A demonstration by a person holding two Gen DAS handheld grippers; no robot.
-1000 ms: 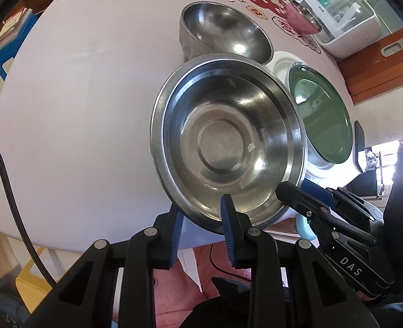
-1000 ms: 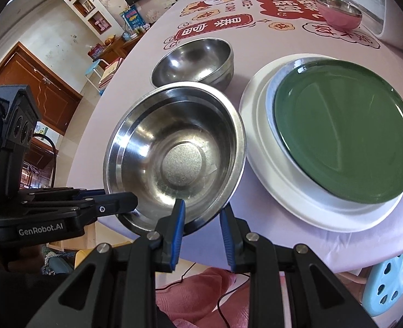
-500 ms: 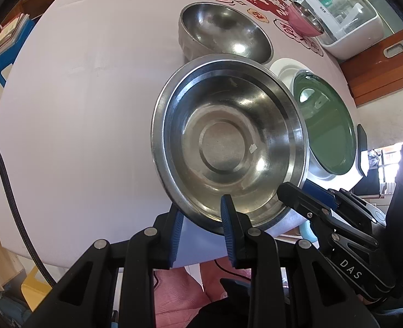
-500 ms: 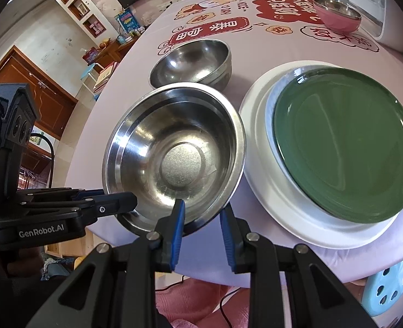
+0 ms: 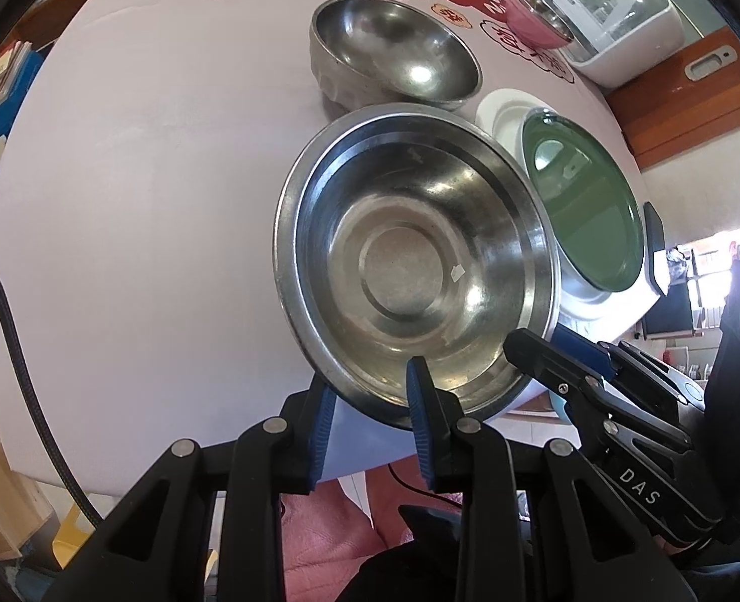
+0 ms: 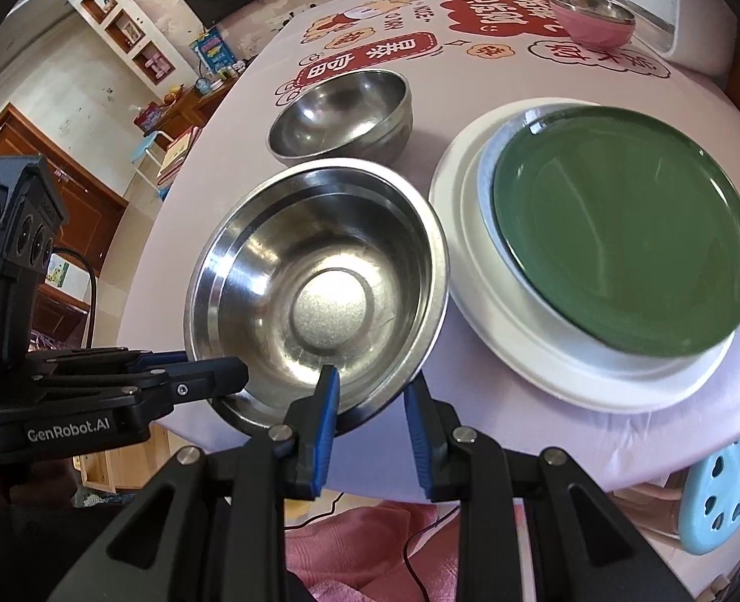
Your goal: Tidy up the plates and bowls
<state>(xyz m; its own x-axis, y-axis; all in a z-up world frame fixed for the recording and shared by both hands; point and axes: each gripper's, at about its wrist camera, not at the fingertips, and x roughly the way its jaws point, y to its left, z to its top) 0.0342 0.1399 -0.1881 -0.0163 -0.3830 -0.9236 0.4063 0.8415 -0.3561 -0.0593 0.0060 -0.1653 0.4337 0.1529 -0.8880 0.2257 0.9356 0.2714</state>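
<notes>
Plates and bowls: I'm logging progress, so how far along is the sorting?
Done: the green plate sits stacked on the white plate. In hand: the left gripper and right gripper both clamp the near rim of the wide steel bowl. Left: the deeper steel bowl and the pink bowl stand apart.

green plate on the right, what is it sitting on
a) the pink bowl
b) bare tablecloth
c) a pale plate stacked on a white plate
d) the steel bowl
c: the round green plate lies on a pale plate, itself on a larger white plate.
</notes>
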